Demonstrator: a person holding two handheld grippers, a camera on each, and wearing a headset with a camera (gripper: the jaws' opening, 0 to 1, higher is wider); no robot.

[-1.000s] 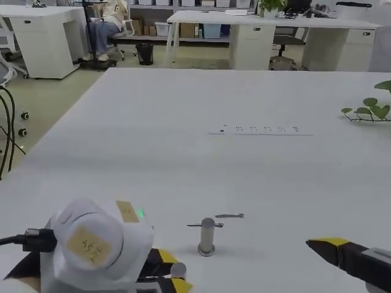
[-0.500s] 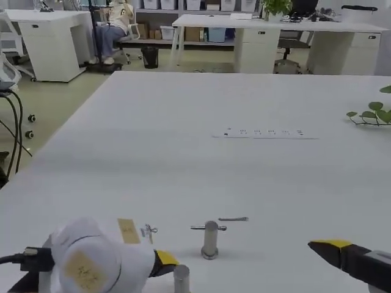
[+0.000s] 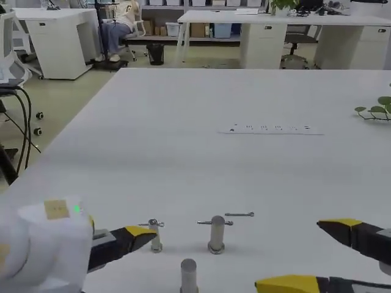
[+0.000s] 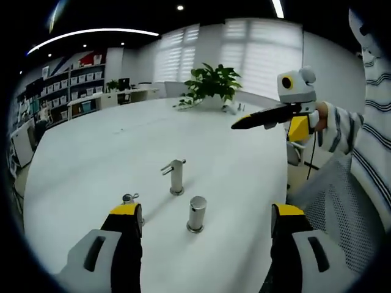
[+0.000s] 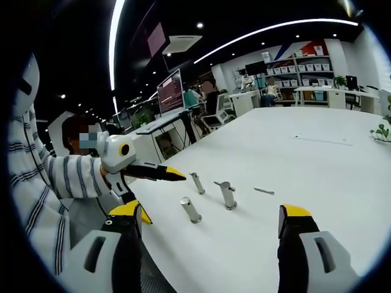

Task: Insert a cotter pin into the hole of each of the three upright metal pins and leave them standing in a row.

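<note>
Starting third insertion | left pin (image 3: pixel 155 238), middle pin (image 3: pixel 217 235) cottered; near pin (image 3: pixel 189 274) bare | spare cotter (image 3: pixel 239 215) on surface (image 3: pixel 183 152) beyond middle pin | left tongs (image 4: pixel 206 210), right tongs (image 3: pixel 313 252) apart, empty | next likely: pinch cotter, align hole.

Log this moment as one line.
left gripper open, empty | right gripper open, empty | left pin, middle pin fitted | near pin bare | cotter pin loose on table

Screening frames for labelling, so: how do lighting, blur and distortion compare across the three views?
Head view: even light, little distortion, nearest metal pin slightly soft. Left gripper view: fisheye bows the table; windows blown out. Right gripper view: same bowing, ceiling light strips curve.
</note>
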